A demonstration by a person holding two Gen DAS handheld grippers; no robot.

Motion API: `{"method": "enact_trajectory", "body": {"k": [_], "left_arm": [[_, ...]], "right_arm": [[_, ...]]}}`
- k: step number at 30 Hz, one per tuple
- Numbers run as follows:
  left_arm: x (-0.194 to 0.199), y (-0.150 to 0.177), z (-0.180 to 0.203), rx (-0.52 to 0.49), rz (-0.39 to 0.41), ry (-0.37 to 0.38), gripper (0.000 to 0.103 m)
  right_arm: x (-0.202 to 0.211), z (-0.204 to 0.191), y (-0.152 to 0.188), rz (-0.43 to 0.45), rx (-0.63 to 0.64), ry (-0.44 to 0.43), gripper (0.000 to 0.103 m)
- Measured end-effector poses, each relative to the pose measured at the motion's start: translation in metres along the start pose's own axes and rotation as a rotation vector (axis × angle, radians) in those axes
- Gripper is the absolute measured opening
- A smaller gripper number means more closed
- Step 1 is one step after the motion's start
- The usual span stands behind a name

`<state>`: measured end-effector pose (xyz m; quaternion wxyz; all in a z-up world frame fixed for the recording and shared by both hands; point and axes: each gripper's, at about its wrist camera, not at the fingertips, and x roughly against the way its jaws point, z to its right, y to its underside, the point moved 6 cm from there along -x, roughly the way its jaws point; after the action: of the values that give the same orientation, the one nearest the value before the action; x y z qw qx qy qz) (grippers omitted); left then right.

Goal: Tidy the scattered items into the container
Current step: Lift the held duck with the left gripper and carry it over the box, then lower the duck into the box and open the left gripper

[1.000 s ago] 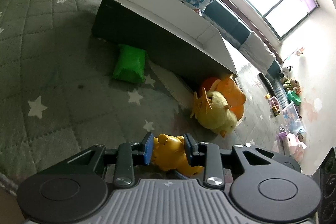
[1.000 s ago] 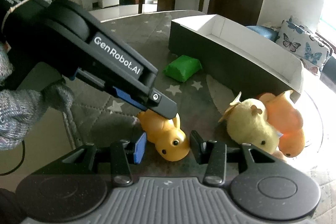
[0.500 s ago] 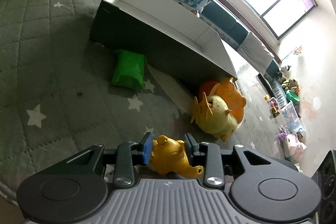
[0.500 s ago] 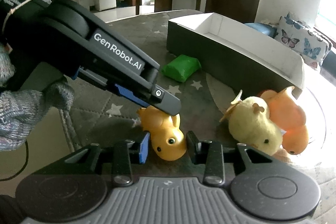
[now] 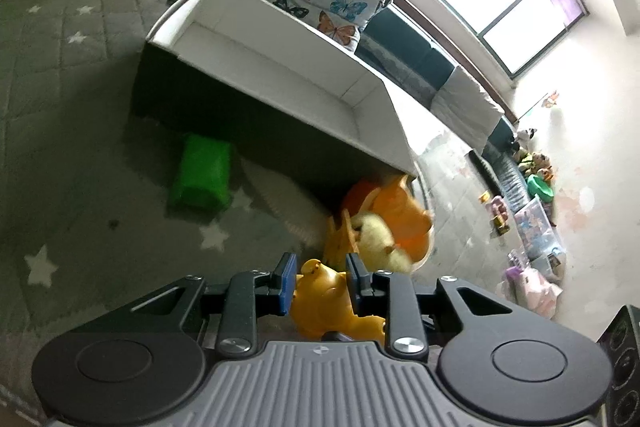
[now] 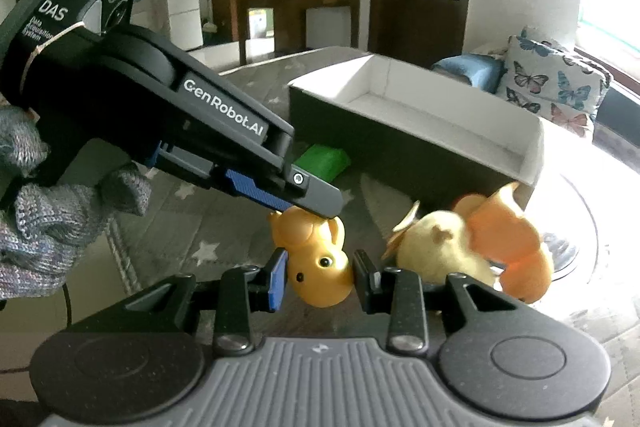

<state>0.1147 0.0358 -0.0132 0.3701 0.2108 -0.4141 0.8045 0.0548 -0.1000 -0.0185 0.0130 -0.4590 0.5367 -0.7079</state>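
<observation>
- We note one mat (image 5: 80,147): grey quilted fabric, stitched in diamonds and printed with white stars, covering the surface under everything else.
- We note one box (image 6: 404,155): long, rectangular and open-topped, with dark outer walls and smooth white inner faces. It stands on the mat beyond the toys, and what we can see of its inside is bare.
- We count two plush toys lying touching each other at the box's near corner: one orange plush (image 6: 512,239) and one pale yellow plush (image 6: 436,251), both soft and rounded; both are blurred in the left view.
- We count one green pouch (image 5: 202,173): a flat, shiny, roughly rectangular packet on the mat just beside the box's long wall.
- We count one duck (image 6: 320,267): a smooth, glossy yellow figure with a rounded head and a black eye. It sits in front of the box, near the plush pair.
- The right gripper (image 6: 320,277) has closed narrow on the duck's head, pads against both sides.
- The left gripper (image 5: 318,277), held by a hand in a grey knit glove (image 6: 48,219), clamps the duck's body.
</observation>
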Motion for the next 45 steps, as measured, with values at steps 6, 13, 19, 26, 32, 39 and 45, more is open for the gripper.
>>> {"method": "enact_trajectory", "body": {"k": [6, 13, 19, 26, 32, 39, 45], "left_arm": [[-0.004, -0.027, 0.016, -0.008, 0.019, 0.031, 0.029], [-0.024, -0.072, 0.043, -0.028, 0.054, 0.052, 0.029], [-0.063, -0.108, 0.062, -0.072, 0.048, 0.049, 0.029], [-0.116, -0.133, 0.058, -0.082, 0.017, 0.016, 0.029], [-0.146, -0.148, 0.044, -0.041, -0.011, 0.032, 0.029], [-0.17, -0.151, 0.032, -0.031, -0.052, 0.004, 0.029], [-0.175, -0.147, 0.025, -0.024, -0.064, -0.006, 0.029]], "right_arm": [[0.006, 0.018, -0.02, 0.05, -0.024, 0.038, 0.034], [0.0, 0.055, -0.052, 0.119, -0.064, 0.103, 0.034], [-0.021, 0.1, -0.075, 0.123, -0.118, 0.166, 0.034], [-0.067, 0.141, -0.087, 0.06, -0.165, 0.206, 0.034], [-0.104, 0.156, -0.092, -0.003, -0.179, 0.234, 0.034], [-0.133, 0.153, -0.085, -0.093, -0.156, 0.248, 0.034], [-0.136, 0.147, -0.086, -0.118, -0.141, 0.248, 0.034]]}}
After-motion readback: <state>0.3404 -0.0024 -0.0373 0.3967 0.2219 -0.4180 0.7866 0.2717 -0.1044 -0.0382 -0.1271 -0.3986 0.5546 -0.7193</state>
